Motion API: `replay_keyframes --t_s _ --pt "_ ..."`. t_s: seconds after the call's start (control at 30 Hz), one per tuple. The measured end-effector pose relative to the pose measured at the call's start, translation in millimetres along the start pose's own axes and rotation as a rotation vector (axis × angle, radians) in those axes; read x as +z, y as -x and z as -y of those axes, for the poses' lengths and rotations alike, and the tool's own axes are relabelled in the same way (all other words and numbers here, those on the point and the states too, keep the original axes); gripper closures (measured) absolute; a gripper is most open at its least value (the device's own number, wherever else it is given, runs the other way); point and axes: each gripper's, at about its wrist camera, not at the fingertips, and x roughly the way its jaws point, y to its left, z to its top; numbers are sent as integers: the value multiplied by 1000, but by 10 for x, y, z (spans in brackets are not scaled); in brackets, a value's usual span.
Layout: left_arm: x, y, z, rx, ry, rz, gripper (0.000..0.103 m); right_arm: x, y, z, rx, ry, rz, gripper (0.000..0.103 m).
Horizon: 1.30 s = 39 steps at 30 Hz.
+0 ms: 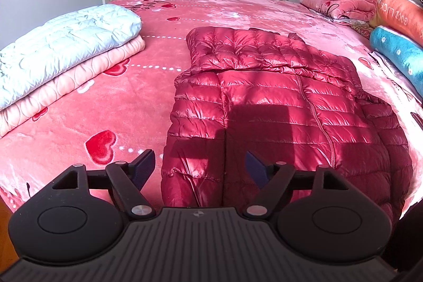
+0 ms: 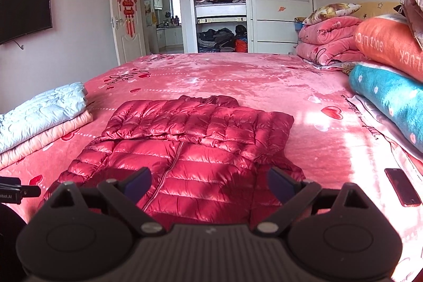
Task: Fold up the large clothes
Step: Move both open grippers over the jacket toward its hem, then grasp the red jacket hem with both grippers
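Red puffer jacket point(image 1: 277, 102) lies flat on the bed point(image 1: 127, 102), zip side up, top part folded over toward the far end. I see it from both wrists.

Left gripper point(image 1: 199, 167): jaws wide, nothing between them, hovering over the jacket's near hem on its left edge. Right gripper point(image 2: 208, 183): jaws wide too, nothing gripped, over the near hem further right.

Only my right view shows:
- phone point(image 2: 401, 186) lying on the bed, right of the jacket, well apart from it
- TV point(image 2: 25, 16) on the left wall in full; left view catches just a corner
- tip of the left gripper poking in at the left edge

Left view gives a better look at the jacket's left side seam and the bare bed beside it.

Both views: folded quilts point(image 1: 66, 52) stacked left of the jacket, pale blue on peach. Rolled blankets point(image 2: 388, 65) piled along the right edge, orange on teal, pink ones behind.

Wardrobe point(image 2: 219, 4) at the far wall stands open. Shelves hold folded clothes, mixed colours up top, dark pile on the lowest shelf.
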Motion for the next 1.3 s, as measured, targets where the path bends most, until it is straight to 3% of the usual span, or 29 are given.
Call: replay_keyframes --t_s 0.3,0.47,0.83,1.3 --pt "15 -100 -29 -6 -10 -56 6 -78 -17 94 -6 17 -61 7" --pt "16 -266 -75 -8 -10 -112 4 -144 -117 344 8 -9 -175 4" --pt "38 -584 -201 -25 39 -200 1 -418 -482 1130 49 -288 -432 3" --pt "17 -936 -289 -23 125 -300 0 -494 -983 1210 56 -295 -567 3"
